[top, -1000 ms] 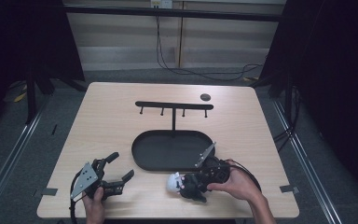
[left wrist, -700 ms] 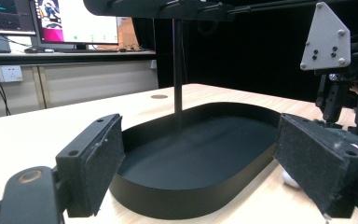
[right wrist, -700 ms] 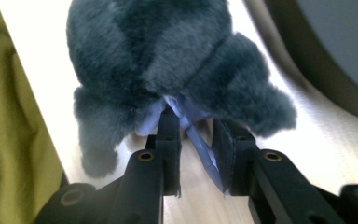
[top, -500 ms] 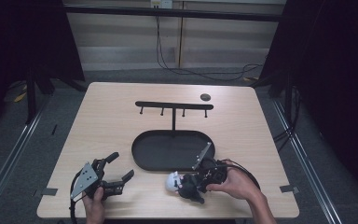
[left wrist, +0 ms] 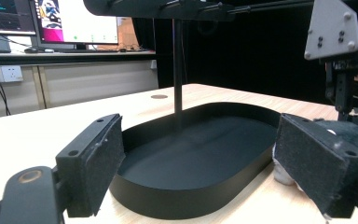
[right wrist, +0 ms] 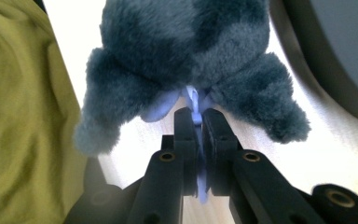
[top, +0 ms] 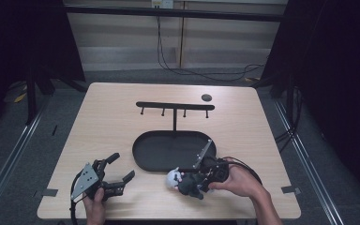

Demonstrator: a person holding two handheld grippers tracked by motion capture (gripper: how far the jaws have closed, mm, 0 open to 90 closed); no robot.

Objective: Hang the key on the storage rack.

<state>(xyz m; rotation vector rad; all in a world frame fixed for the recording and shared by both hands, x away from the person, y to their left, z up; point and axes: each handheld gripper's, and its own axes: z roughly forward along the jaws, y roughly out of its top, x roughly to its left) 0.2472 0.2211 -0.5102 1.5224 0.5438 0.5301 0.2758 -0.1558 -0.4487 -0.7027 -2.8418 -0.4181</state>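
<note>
**Right gripper pinches the plush toy's ribbon beside the tray**

High view places the plush toy (top: 183, 181) on the table (top: 122, 117) near its front edge, at about 5 o'clock from the table's centre and just outside the front rim of the oval black tray (top: 143, 157). The right gripper (top: 201, 180) lies at the toy's 3 o'clock side, held by the person's right hand (top: 241, 180).

Right gripper view shows the two black jaws drawn almost together on a thin pale-blue ribbon (right wrist: 196, 109) that hangs from the grey plush toy (right wrist: 186, 51); the fur sits at 12 o'clock above the jaw tips, and a yellow-green cloth (right wrist: 23, 116) lies at 9 o'clock.

The left gripper (top: 117, 173) rests at about 7 o'clock on the table, held in the left hand (top: 96, 208), well apart from the toy. Left gripper view shows its pads (left wrist: 95, 156) spread wide with nothing between them, and the tray (left wrist: 191, 158) straight ahead. From the tray's far part rises a black stand (top: 175, 107) with a cross bar and small hooks. A small dark disc (top: 206, 97) lies at 1 o'clock, near the far edge.
</note>
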